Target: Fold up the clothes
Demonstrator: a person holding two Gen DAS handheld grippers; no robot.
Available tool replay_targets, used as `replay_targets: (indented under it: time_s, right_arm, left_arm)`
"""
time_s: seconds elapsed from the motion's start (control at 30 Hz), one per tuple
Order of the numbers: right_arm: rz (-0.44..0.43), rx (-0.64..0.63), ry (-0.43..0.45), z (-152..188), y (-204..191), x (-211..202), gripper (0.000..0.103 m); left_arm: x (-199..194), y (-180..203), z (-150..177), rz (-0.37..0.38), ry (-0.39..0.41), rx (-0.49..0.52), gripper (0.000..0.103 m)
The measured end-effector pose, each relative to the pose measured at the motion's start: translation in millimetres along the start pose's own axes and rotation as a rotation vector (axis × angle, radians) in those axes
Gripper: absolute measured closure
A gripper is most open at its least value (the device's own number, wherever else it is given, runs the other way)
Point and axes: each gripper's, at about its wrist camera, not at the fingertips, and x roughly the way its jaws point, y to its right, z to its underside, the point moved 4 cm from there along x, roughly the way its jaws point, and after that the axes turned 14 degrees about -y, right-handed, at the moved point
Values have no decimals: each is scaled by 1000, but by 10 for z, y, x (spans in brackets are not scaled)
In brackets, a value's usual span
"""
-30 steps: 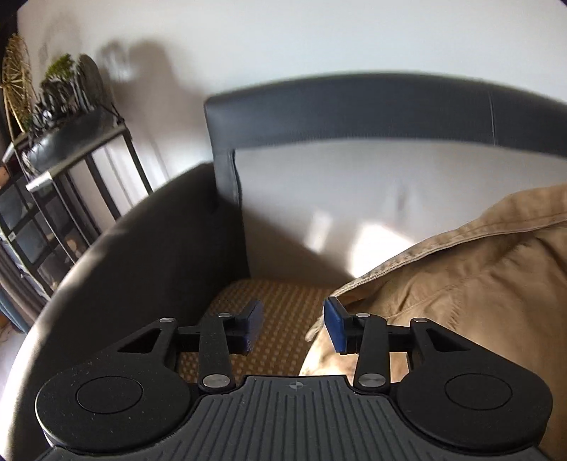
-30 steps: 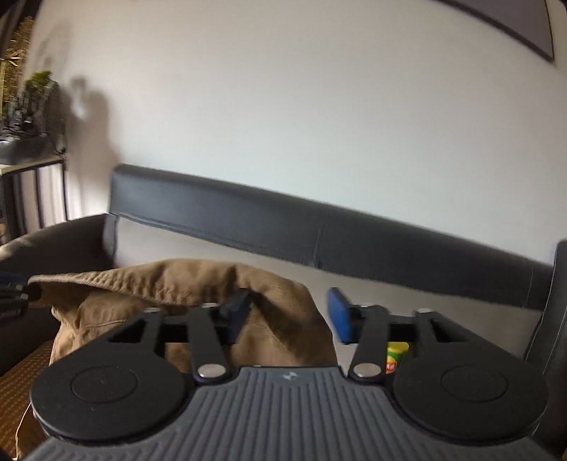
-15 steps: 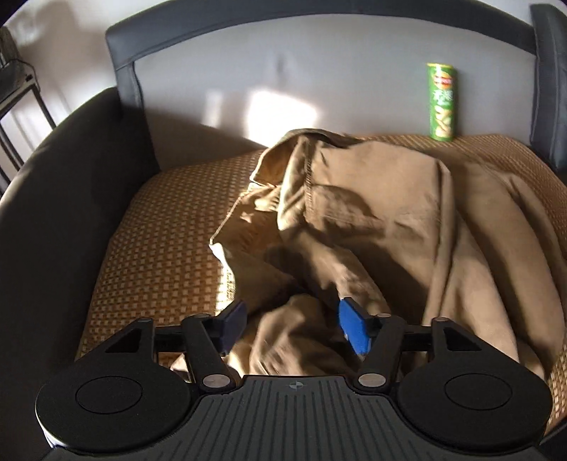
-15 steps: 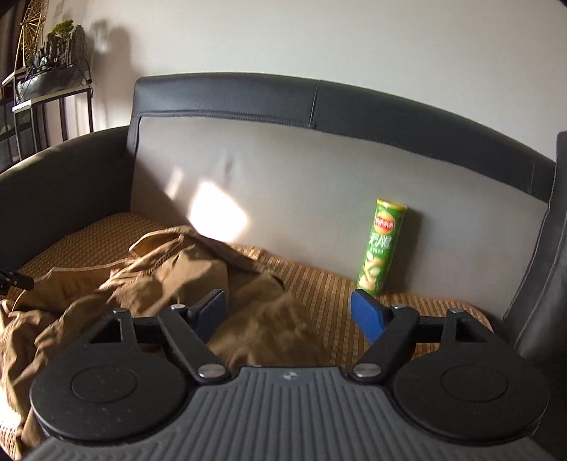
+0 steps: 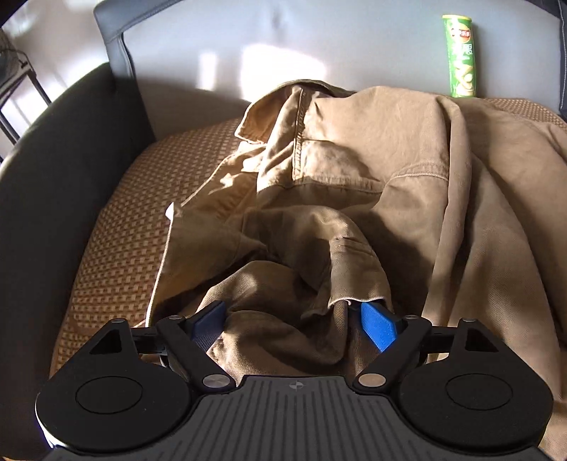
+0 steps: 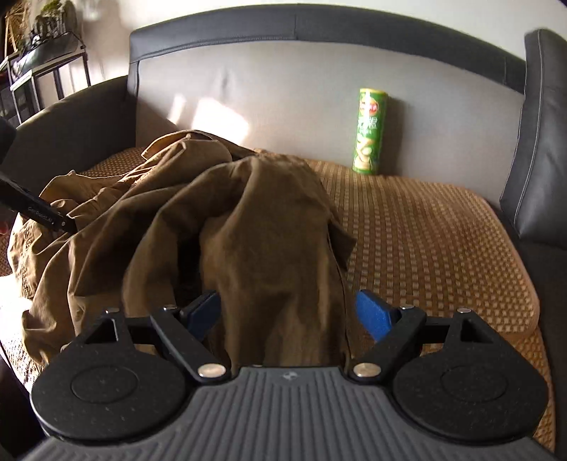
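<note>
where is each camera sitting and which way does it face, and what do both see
Left wrist view: sits on the left tongs, faces steeply down onto the crumpled tan cotton jacket; own blue-padded fingers show, opening, cloth between them.
Right wrist view: sits on the right tongs, faces down and across the dark grey leather sofa; own fingers straddle a jacket fold, opening; the left tongs' black arm shows at left.
Shared: jacket, woven brown seat mat, upright green cylindrical chip can, sofa backrest.

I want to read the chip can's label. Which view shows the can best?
The right wrist view: the green chip can stands whole, upright against the sofa back. The left wrist view shows it smaller, near the top corner, its base hidden behind the tan jacket.
</note>
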Motion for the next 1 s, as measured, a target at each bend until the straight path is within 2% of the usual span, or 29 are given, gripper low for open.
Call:
replay_targets:
  time_s: [0.13,0.17,0.23,0.33,0.43,0.47,0.57,0.73,0.8,0.83,0.9,0.93,1.0]
  right_arm:
    - [-37,69,-21,13,9,93,17]
    - [-41,71,-19,12,1,94,17]
    - [-44,63,-9,15,-21,85,17]
    - [-46,62,-3,21,-35,96,17]
    - [-57,82,-7,35,-31,115,17]
    - [-61,84,-9,48,-34,120,17]
    - [-46,64,-15,84,-27,144,17]
    - [-45,90,-20,122,37,189,17]
    - [-46,107,-28,127,60,218,17]
    - [-44,113,-31,129,64,231,17]
    - [-42,122,-37,127,67,251,17]
    - [-42,125,-38,123,64,255,17]
    - [-42,126,-37,114,55,258,17]
  left_arm:
    - [-137,-10,51,19,17,-4,39]
    - [-194,-37,68,32,22,-8,36]
    - [-271,-72,79,50,29,-16,26]
    - [-339,-83,46,62,35,-35,26]
    - [-516,-62,-12,157,97,-75,24]
    - [-514,-29,-40,134,99,-64,20]
    - [-510,70,-121,65,102,-29,18]
    - [-132,177,-47,58,1,-13,21]
    - [-3,198,-15,76,-10,-12,41]
    - [50,197,-9,112,-29,-20,67]
    - [28,138,-5,139,-39,-51,82]
    - [-14,97,-2,156,-36,-60,87]
    - [-243,-83,20,197,6,-78,90]
